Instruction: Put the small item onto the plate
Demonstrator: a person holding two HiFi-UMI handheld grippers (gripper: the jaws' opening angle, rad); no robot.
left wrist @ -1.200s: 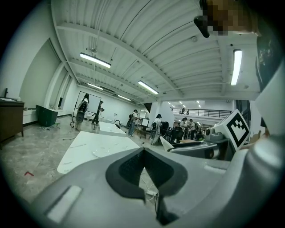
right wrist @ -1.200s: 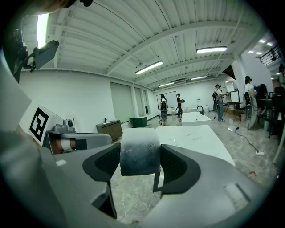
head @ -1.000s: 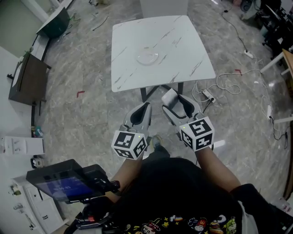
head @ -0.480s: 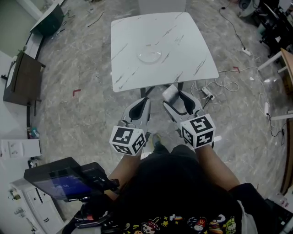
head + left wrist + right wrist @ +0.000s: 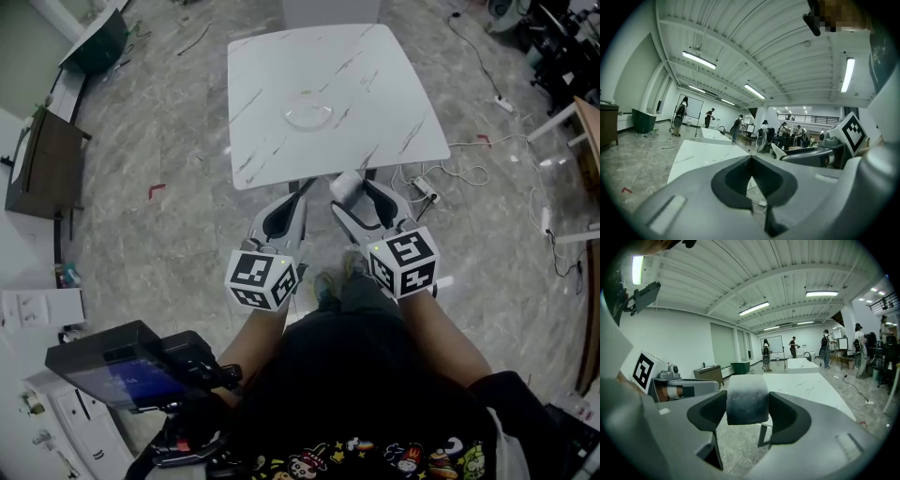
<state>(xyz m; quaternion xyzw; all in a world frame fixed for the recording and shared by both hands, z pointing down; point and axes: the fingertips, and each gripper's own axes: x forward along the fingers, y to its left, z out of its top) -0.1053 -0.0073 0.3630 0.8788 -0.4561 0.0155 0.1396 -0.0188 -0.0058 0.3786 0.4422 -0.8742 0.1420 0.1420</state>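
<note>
A clear glass plate (image 5: 307, 113) rests near the middle of the white marble-patterned table (image 5: 394, 103). My right gripper (image 5: 351, 192) is shut on a small grey-white block (image 5: 747, 399), which also shows in the head view as a pale block (image 5: 345, 185). It hangs just short of the table's near edge. My left gripper (image 5: 284, 208) is beside it on the left, shut with nothing between its jaws (image 5: 751, 161). Both grippers are in front of the table, not over it.
White cables and a power strip (image 5: 424, 194) lie on the floor right of the table legs. A dark desk (image 5: 42, 169) stands at far left. A device with a screen (image 5: 122, 370) hangs at lower left. Several people stand far off across the hall (image 5: 793, 347).
The view has shifted slightly toward the table. Both grippers have edged a little forward and up toward the table's near edge; the block stays held in the right gripper.
</note>
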